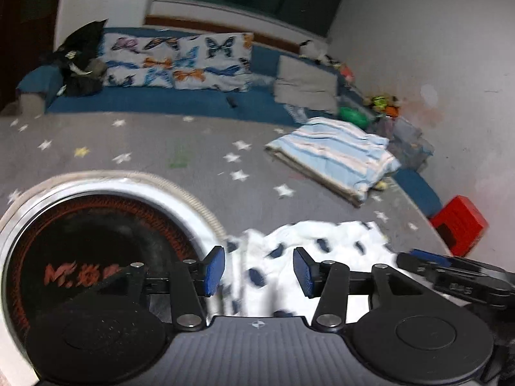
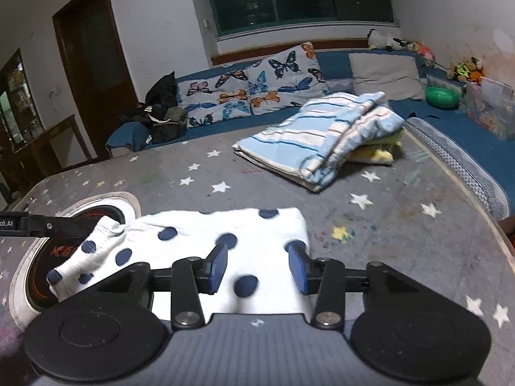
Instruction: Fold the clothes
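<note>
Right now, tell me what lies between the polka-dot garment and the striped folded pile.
Only bare star-print table cover lies between the polka-dot garment and the striped folded pile, seen in the right wrist view.

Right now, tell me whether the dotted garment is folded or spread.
Folded: the dotted garment lies as a compact doubled rectangle on the table, one end over the round inset.

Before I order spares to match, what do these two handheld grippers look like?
Both match: the left gripper and right gripper have blue rectangular pads on black linkage arms with silver pivot bolts, two round black discs, and a grey ribbed body bearing a small crosshair mark. White lettering shows on the left gripper's side.
</note>
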A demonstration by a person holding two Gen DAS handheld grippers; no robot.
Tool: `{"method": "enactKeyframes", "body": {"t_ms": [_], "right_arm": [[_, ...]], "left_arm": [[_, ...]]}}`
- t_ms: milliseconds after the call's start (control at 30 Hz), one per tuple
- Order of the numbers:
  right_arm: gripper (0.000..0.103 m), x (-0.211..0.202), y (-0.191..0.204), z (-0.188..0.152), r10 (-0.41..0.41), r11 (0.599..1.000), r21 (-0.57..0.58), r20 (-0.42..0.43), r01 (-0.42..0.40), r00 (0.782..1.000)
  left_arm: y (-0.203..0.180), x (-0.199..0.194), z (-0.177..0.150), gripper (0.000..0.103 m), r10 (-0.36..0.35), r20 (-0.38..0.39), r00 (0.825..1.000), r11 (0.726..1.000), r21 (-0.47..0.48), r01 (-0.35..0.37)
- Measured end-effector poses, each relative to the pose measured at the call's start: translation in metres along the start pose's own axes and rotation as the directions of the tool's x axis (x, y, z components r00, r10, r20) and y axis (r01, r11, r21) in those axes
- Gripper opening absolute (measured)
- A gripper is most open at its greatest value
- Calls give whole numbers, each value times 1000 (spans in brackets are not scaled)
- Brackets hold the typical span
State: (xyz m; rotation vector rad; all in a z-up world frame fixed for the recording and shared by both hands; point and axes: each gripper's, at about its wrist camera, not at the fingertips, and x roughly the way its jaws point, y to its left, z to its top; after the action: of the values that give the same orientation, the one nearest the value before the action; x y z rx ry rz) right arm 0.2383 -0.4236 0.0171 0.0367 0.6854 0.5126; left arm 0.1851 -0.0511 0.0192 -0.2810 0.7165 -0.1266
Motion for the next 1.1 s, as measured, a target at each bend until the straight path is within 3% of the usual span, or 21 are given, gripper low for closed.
{"method": "enactKeyframes", "body": {"t_ms": [67,133,233,400,567,700,833,1100], "right_arm": [[44,6,3,4,11,1000,-3,-4,-11,1000],[52,15,5,7,17,1000,-4,-11,-17,1000],[52,29,5,11,32,999,14,-27,-31,999],[54,49,6,16,35,999,18,-46,-34,998],[62,68,6,16,20,1000,10,-84,-20,996],[75,73,10,15,19,1000,-4,-94,-20,995],[89,61,19,16,12,999,-43,-77,-15,997],[99,31,41,-5,29,994,-101,-73,-36,997]], "left_arm": [[-6,8,4,47,-30,-9,1000,1000,8,30],[-11,18,5,39,-53,-19,998,998,14,54],[-17,33,6,31,-85,-36,996,996,20,86],[-18,57,7,30,-108,-64,992,994,20,110],[-9,72,3,31,-90,-93,992,996,2,91],[-7,72,1,34,-94,-92,991,996,-7,94],[-9,58,2,46,-98,-63,993,995,9,99],[-10,32,-13,54,-68,-32,997,996,58,70]]}}
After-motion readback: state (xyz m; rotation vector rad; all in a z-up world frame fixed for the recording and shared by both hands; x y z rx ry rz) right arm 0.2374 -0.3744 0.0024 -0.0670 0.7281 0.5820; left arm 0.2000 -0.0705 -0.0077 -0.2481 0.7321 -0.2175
